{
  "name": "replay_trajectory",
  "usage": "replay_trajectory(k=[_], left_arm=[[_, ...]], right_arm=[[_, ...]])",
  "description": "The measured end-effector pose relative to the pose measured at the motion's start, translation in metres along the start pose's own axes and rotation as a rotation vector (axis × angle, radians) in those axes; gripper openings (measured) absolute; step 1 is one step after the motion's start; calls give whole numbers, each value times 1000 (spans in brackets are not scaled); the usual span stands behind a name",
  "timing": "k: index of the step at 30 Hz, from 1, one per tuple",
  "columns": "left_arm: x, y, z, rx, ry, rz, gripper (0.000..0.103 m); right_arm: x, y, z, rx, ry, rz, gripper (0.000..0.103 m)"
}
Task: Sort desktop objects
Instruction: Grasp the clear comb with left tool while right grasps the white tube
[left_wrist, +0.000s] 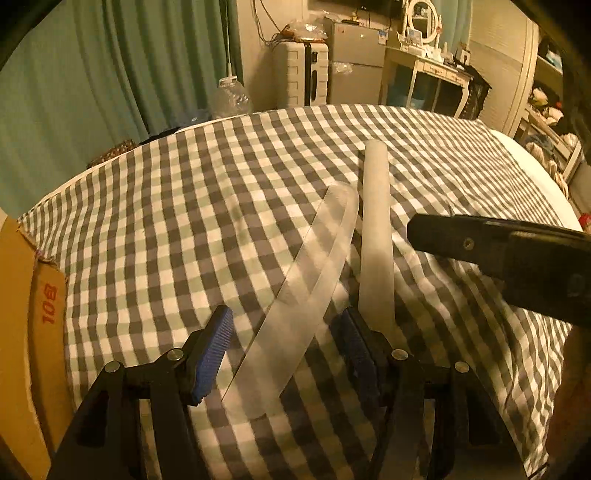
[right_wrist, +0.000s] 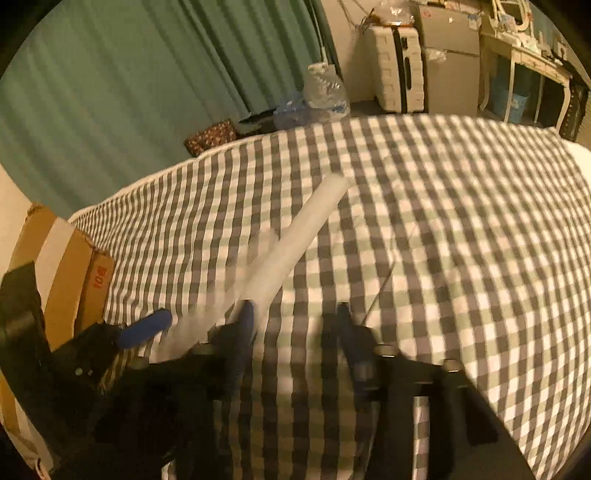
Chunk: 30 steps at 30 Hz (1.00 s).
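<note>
Left tool (left_wrist: 280, 350) angled down, jaws apart astride clear strip (left_wrist: 295, 299).

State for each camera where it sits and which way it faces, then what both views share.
Left wrist: on the left gripper, looking down over the clear lid between its open jaws; right gripper at right.
Right wrist: on the right gripper, jaws open over the checked cloth; left gripper at left.
Shared: white tube, cloth, cardboard box, green curtain.
</note>
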<state>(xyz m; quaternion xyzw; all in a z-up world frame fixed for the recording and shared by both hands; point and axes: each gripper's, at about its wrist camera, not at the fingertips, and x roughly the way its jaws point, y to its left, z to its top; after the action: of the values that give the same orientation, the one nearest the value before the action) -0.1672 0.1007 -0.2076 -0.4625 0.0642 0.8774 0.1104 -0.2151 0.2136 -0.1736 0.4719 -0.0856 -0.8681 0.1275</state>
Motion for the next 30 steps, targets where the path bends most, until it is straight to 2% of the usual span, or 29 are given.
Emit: replay_trajectory(k=[1, 3, 5, 11, 13, 15, 18, 20, 21, 24, 27, 30], left_arm=[[2, 0, 0, -5, -8, -1, 62], [4, 1, 1, -16, -17, -12, 47], [-1, -2, 5, -15, -18, -16, 26], [-9, -2, 12, 15, -32, 22, 26], [-13, 4, 16, -3, -44, 45, 26], [-20, 15, 19, -43, -61, 38, 26], [-28, 21, 21, -45, -90, 59, 26], [-33, 23, 23, -45, -104, 66, 26], [-35, 24, 23, -46, -106, 67, 26], [-41, 25, 27, -46, -121, 69, 26], [-53, 29, 32, -61, -151, 75, 26], [-67, 35, 39, -87, -181, 81, 26]], right_arm=[[1, 0, 4, -7, -8, 3, 51], [4, 1, 8, -13, -11, 8, 58], [9, 2, 8, -18, -6, 12, 61], [28, 1, 14, 1, 11, 24, 63], [33, 3, 18, -3, 9, 27, 64], [38, 6, 19, -15, 11, 15, 64], [43, 14, 15, -58, 2, -17, 66], [44, 20, 13, -92, 2, -20, 59], [45, 21, 12, -104, -4, -26, 47], [45, 20, 10, -110, -11, -45, 25], [40, 14, 10, -88, -11, -25, 14], [29, 16, 10, -95, -31, -36, 11]])
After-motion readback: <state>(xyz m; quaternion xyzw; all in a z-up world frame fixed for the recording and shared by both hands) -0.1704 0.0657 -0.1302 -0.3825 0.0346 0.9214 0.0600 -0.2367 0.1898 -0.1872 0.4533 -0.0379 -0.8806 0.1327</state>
